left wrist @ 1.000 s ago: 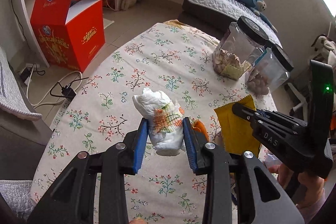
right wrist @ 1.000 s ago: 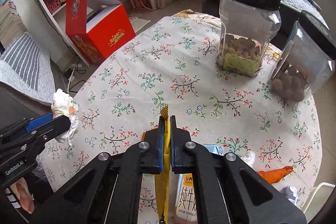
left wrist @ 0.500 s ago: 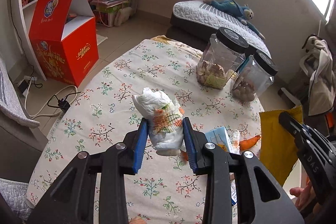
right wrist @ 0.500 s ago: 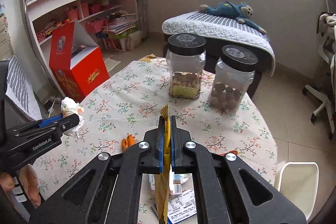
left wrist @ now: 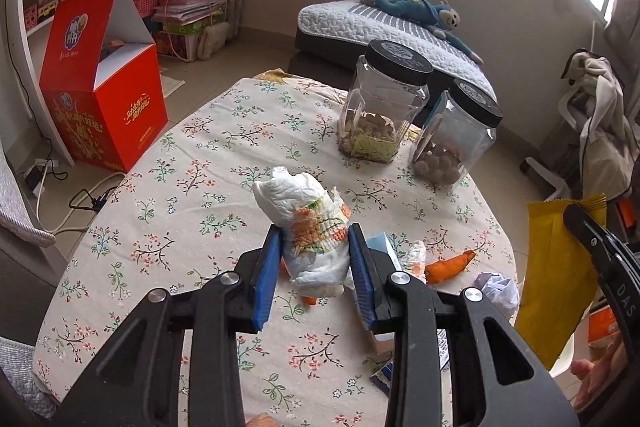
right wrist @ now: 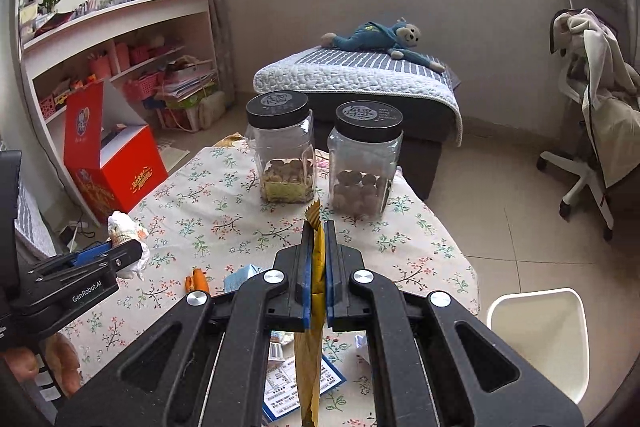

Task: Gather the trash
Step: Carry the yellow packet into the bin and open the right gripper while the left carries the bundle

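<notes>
Trash is lifted: our left gripper point(left wrist: 314, 267) pinches a crumpled tissue point(left wrist: 308, 227), our right gripper point(right wrist: 318, 275) a yellow wrapper point(right wrist: 316, 255). Both have risen off the table point(left wrist: 192, 195) since a second ago. White bin point(right wrist: 536, 339), lower right, seems next.

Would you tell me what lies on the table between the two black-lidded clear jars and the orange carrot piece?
Only bare floral tablecloth, in the left wrist view.
</notes>
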Motion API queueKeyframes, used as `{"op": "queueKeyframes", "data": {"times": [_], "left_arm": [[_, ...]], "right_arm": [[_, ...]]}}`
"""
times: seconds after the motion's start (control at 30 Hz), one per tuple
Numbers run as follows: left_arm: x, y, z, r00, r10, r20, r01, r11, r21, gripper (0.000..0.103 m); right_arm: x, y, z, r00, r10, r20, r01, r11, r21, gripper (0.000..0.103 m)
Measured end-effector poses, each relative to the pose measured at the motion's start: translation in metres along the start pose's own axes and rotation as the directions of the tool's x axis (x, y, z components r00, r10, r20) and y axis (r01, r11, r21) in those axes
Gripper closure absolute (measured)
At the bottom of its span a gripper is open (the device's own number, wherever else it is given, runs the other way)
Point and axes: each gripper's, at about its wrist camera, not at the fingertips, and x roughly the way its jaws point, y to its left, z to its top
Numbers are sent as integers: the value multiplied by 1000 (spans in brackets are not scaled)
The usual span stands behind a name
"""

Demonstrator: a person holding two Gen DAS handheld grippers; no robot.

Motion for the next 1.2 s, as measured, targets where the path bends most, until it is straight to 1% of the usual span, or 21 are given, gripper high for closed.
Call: {"op": "queueKeyframes", "data": {"times": [0.33, 0.6, 0.73, 0.87, 0.97, 1.1, 1.13, 1.2], "left_arm": [[5, -40, -12, 999, -29, -16, 30, 997, 68, 69], [8, -76, -27, 998, -49, -37, 54, 989, 138, 69], [7, -96, -36, 996, -68, -51, 76, 982, 172, 69], [4, -118, -44, 994, -94, -64, 105, 973, 203, 69], [-1, -139, -49, 991, -119, -68, 132, 964, 231, 69], [-7, -174, -55, 983, -166, -84, 182, 947, 265, 69], [-8, -184, -57, 981, -175, -85, 192, 941, 277, 69], [-10, -204, -62, 977, -193, -88, 211, 931, 298, 69]], "right_arm": [[-23, -51, -8, 996, -91, 13, 91, 994, 56, 99], [-40, -111, -16, 981, -194, -4, 192, 969, 154, 99], [-48, -143, -21, 969, -244, -24, 243, 945, 218, 99], [-55, -174, -30, 954, -295, -62, 300, 910, 285, 99], [-60, -197, -36, 943, -320, -89, 331, 882, 335, 99], [-70, -224, -41, 932, -347, -101, 358, 848, 392, 98], [-72, -230, -43, 931, -350, -104, 362, 840, 404, 96], [-77, -244, -47, 927, -355, -121, 371, 819, 438, 89]]}}
